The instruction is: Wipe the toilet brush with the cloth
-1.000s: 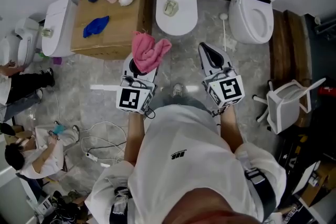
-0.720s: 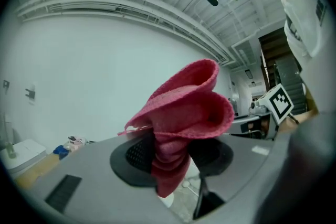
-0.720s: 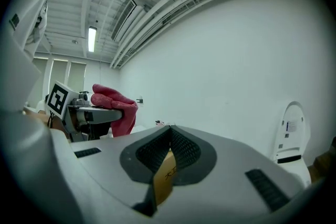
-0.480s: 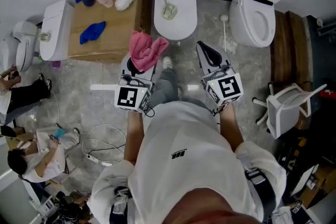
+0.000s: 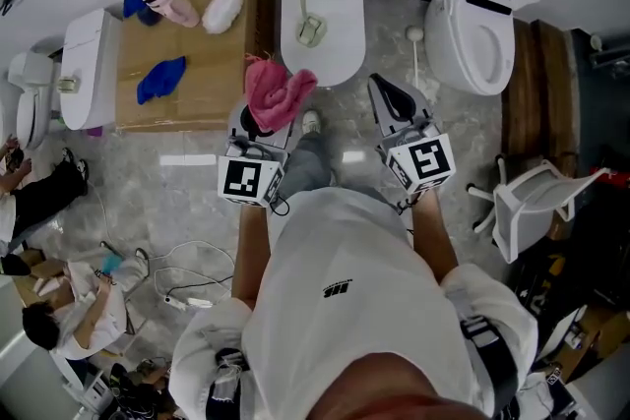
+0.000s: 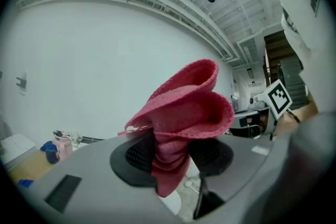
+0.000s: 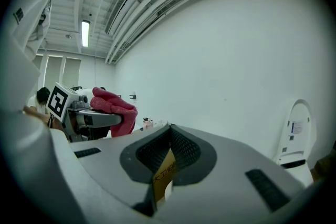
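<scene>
A pink cloth (image 5: 277,91) bunches up between the jaws of my left gripper (image 5: 260,127), which is shut on it; the left gripper view shows the cloth (image 6: 184,107) pinched between the black pads. My right gripper (image 5: 394,99) is held beside it, shut with nothing in it, its pads (image 7: 181,152) meeting. Both point level at the middle white toilet (image 5: 322,66). A pale toilet brush (image 5: 311,23) lies on that toilet's closed lid, just beyond the cloth. The right gripper view shows the left gripper (image 7: 97,119) and the cloth (image 7: 113,107) at its left.
A brown table (image 5: 202,98) left of the toilet carries blue cloths (image 5: 160,79), a white bundle (image 5: 222,10) and a pink bottle (image 5: 178,7). Another toilet (image 5: 482,15) stands at right, a white stick (image 5: 414,59) on the floor between. A white chair (image 5: 532,207) is at right, people (image 5: 69,310) and cables (image 5: 187,270) at left.
The person has stepped forward, carrying both grippers toward the middle toilet. The cloth's tip now nearly reaches the toilet's front rim. Both grips are unchanged.
</scene>
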{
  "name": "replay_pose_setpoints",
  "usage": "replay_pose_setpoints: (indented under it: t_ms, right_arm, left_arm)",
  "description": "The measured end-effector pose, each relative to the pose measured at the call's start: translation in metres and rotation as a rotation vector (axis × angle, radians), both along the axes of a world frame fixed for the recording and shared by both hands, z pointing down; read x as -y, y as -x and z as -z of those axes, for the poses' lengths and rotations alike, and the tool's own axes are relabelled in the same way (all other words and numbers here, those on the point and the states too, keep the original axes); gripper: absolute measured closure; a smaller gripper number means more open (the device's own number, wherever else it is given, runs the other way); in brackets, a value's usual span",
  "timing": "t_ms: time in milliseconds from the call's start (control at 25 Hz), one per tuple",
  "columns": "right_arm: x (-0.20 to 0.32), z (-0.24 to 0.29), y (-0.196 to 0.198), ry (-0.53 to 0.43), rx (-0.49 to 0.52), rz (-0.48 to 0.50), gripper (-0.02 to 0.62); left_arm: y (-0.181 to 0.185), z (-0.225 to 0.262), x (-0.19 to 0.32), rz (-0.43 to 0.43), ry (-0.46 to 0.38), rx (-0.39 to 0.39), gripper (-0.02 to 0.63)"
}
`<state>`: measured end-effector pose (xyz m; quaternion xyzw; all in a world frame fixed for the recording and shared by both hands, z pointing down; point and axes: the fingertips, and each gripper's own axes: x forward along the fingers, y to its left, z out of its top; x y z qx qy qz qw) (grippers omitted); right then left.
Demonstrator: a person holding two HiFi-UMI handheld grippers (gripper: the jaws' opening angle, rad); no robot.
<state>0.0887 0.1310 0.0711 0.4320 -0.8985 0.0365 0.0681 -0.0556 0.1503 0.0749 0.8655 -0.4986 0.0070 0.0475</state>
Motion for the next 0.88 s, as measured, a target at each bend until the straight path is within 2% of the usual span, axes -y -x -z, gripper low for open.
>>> replay_pose_setpoints:
  t_ms: [280,480,880]
  right_arm:
    - [0.073,-0.024,0.023,0.037,-0.038,-0.009,0.6]
    - [0.122,-0.061,0.037,0.086,-0.088,-0.014,0.6]
    - [0.178,-0.149,0.051,0.179,-0.198,-0.003,0.6]
  left_arm:
    - [0.02,-0.036,0.075,-0.022,0.084,0.0,0.422]
    - [0.031,-0.071,0.131,-0.044,0.132,0.011,0.422]
    - [0.04,-0.165,0.2,-0.116,0.232,0.041,0.422]
